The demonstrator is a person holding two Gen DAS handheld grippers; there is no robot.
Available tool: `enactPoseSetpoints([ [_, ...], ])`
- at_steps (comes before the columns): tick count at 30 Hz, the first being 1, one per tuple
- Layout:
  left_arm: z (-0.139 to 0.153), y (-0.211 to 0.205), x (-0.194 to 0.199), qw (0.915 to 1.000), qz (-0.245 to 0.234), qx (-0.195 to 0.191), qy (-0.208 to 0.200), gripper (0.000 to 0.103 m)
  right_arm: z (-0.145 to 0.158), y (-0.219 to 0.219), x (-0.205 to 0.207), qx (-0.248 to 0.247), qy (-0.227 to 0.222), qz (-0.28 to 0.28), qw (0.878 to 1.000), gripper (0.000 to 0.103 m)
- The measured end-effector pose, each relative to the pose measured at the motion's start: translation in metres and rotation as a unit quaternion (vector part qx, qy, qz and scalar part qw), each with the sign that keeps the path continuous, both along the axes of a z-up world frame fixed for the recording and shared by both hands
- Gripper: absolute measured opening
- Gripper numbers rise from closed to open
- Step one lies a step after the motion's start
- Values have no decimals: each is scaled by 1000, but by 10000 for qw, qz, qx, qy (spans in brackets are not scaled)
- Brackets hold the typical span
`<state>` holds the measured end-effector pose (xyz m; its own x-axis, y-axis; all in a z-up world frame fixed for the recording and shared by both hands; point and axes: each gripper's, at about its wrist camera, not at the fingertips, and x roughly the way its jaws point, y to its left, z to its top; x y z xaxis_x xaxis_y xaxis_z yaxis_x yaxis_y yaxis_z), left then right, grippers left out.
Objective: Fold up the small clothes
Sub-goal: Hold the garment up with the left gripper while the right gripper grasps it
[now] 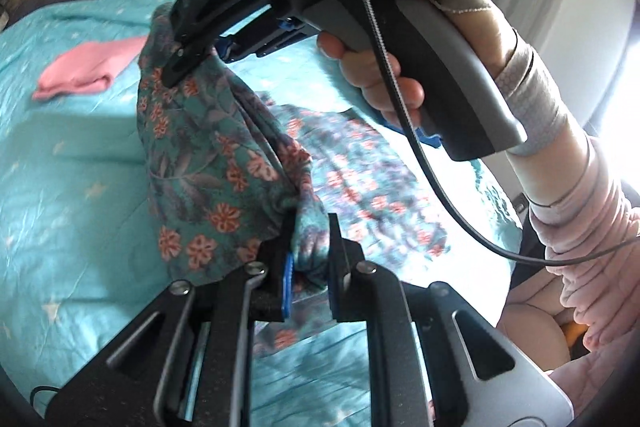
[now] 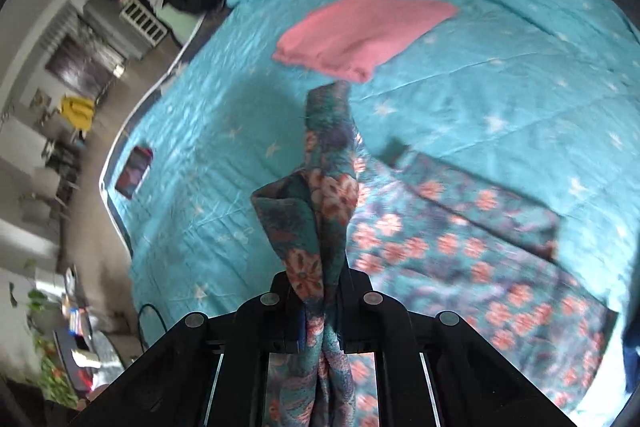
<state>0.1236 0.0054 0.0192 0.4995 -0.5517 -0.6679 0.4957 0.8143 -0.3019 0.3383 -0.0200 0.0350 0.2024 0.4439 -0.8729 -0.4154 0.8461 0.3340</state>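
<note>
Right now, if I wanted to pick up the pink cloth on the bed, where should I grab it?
Probably by its thick folded edge, the side nearest the flowery cloth. The pink cloth lies flat and folded on the blue blanket, so come down from above and pinch that edge. Both tongs are busy, though: the left tongs and right tongs are each shut on the flowery cloth.

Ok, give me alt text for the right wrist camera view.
The right gripper is shut on a bunched edge of a floral garment, lifting it off a turquoise bedspread while the rest lies flat. A folded pink cloth lies farther back on the bed.
</note>
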Motion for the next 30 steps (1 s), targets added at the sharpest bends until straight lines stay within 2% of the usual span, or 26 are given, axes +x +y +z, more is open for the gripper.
enactPoseSetpoints([
  [7, 13, -49, -4, 9978, -657, -116, -29, 14, 27, -91, -15, 336, -238, -668, 9969, 9],
  [12, 11, -86, -2, 9938, -1105, -57, 118, 14, 31, -140, -28, 432, -300, -1059, 9930, 9],
  [18, 4, -110, -7, 9877, -1541, 26, 264, 14, 19, -192, -49, 468, -326, -1426, 9881, 9],
  [21, -3, -120, -6, 9857, -1637, 135, 372, 14, 3, -216, -54, 598, -209, -1633, 9845, 9],
  [26, -10, -132, -6, 9851, -1616, 364, 473, 14, -18, -237, -54, 743, -7, -1806, 9807, 9],
  [30, -10, -146, 0, 9854, -1588, 434, 431, 14, -20, -241, -54, 770, -24, -1771, 9812, 9],
])
